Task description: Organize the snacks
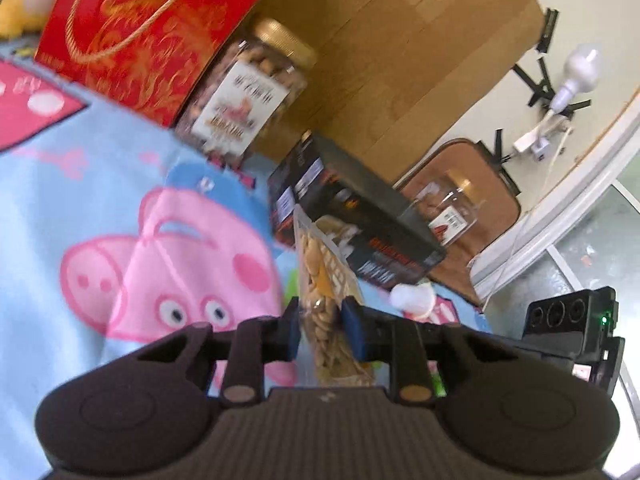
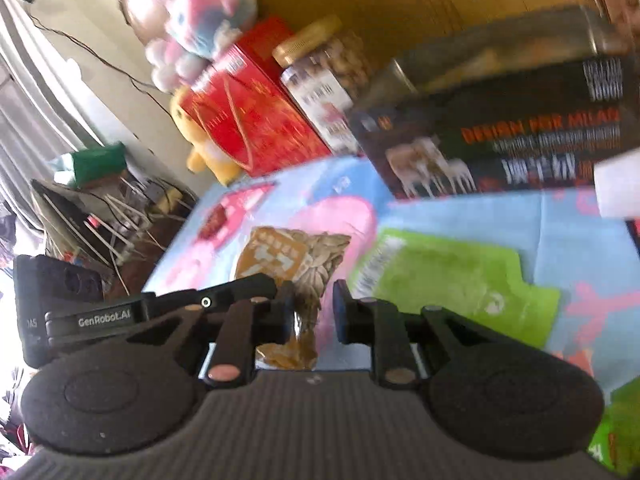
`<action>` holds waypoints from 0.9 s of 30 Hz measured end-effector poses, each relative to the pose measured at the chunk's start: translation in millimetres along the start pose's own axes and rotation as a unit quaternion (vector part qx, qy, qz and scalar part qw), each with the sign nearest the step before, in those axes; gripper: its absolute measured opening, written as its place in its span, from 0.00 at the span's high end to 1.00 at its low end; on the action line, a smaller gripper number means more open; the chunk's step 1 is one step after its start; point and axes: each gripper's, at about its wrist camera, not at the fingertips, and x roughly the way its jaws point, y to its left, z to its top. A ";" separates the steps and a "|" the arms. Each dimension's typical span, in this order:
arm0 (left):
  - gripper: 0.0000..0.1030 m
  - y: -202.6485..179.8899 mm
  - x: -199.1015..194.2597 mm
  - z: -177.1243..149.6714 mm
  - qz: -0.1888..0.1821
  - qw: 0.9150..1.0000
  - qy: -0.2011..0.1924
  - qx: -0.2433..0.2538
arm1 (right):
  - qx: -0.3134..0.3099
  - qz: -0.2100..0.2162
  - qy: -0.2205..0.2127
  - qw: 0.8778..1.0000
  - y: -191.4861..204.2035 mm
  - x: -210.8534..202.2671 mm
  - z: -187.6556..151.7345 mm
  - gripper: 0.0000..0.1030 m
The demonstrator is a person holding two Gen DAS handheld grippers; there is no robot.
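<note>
A: Left gripper (image 1: 320,330)?
B: Clamped on the seed packet (image 1: 326,308); pads pinch it and it stands on edge between them, above the pig-print blanket (image 1: 120,208).
A: Right gripper (image 2: 314,306)?
B: The same packet sits in its gap against the left pad, right pad clear. Green pouch (image 2: 452,284) lies flat just right.

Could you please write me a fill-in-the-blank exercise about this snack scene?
The left gripper is shut on a bag of ____.
The gift box with the rope handle is ____.
The jar of nuts has a ____ lid.
The flat pouch is ____.
Missing words: seeds; red; gold; green.
</note>
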 end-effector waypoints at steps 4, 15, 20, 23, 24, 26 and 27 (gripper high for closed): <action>0.79 -34.5 13.1 31.7 -0.011 0.999 -0.005 0.044 | -0.025 -0.009 -0.042 0.999 5.4 -16.1 17.7 0.78; 0.58 -123.3 163.0 98.8 0.061 0.986 0.003 0.156 | -0.095 -0.142 -0.152 0.973 -49.8 -48.9 118.2 0.70; 0.60 -113.8 133.7 79.7 0.058 0.988 -0.023 0.143 | -0.094 -0.211 -0.139 0.963 -87.1 -44.6 109.0 0.72; 0.58 -100.0 78.0 58.8 0.034 0.989 -0.058 0.135 | -0.065 -0.173 -0.194 0.963 -86.4 -86.1 87.6 0.72; 0.58 -94.5 65.8 50.5 0.031 0.989 -0.062 0.132 | -0.063 -0.165 -0.201 0.963 -85.4 -95.3 80.0 0.71; 0.58 -83.3 46.2 29.1 0.039 0.990 -0.056 0.123 | -0.048 -0.154 -0.201 0.966 -91.4 -108.3 60.6 0.69; 0.58 -78.2 41.3 20.0 0.040 0.991 -0.051 0.116 | -0.040 -0.151 -0.193 0.969 -94.9 -108.9 52.4 0.67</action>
